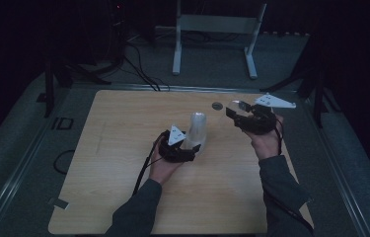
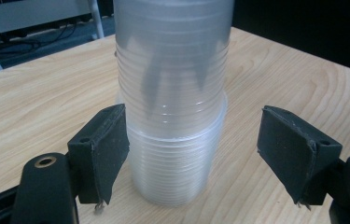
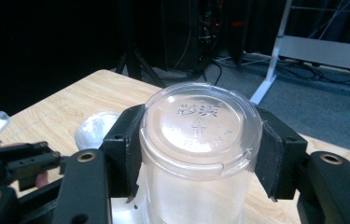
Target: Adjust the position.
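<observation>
A tall stack of clear plastic cups (image 1: 197, 129) stands upside down at the middle of the wooden table (image 1: 123, 123). My left gripper (image 1: 192, 148) sits low at the stack's base. In the left gripper view the stack (image 2: 175, 93) is between the jaws of the left gripper (image 2: 196, 144): one pad touches its side and the other stands well apart. My right gripper (image 1: 239, 112) hovers at the back right, shut on a single clear cup (image 1: 237, 106). In the right gripper view that cup (image 3: 200, 121) shows its embossed base, pinched by both pads of the right gripper (image 3: 200, 154).
A small grey round insert (image 1: 217, 105) lies in the tabletop near the right gripper. A white metal frame (image 1: 217, 24) and black cables (image 1: 138, 69) are on the floor beyond the far edge. The stack's top (image 3: 95, 128) shows past the held cup.
</observation>
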Demonstrator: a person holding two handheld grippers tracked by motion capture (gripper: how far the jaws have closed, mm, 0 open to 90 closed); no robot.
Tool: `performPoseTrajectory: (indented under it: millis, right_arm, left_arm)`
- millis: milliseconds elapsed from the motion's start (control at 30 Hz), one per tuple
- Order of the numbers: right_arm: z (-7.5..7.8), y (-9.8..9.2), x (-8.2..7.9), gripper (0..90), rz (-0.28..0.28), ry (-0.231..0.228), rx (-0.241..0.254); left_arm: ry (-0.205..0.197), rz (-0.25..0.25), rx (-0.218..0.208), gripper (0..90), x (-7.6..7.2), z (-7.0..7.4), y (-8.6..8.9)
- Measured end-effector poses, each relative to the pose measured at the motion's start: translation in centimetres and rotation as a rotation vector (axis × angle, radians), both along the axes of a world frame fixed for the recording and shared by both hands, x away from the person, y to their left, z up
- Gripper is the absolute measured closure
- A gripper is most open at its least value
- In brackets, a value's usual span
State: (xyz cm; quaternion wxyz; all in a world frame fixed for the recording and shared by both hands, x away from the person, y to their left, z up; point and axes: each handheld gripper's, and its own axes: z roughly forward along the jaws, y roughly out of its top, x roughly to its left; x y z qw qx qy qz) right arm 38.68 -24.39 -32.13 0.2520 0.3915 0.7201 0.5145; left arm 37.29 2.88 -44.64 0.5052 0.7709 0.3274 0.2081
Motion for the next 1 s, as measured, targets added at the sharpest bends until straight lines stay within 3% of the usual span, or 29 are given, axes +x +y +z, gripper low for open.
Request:
performPoseTrajectory:
  millis: [367, 567, 1000]
  right_arm:
    - [-3.0, -0.7, -0.9, 41.1, -0.019, 0.05, 0.055]
    - [-5.0, -1.4, -1.1, 41.3, -0.022, 0.106, 0.139]
    - [-6.5, -2.6, -1.8, 41.3, -0.008, 0.172, 0.269]
  left_arm:
    - [-0.054, -0.042, -0.027, 24.4, -1.6, 1.5, -0.1]
    - [-0.088, -0.073, -0.028, 24.6, -2.4, 2.1, -0.6]
    - [-0.12, -0.136, -0.038, 24.6, -3.0, 2.7, -2.4]
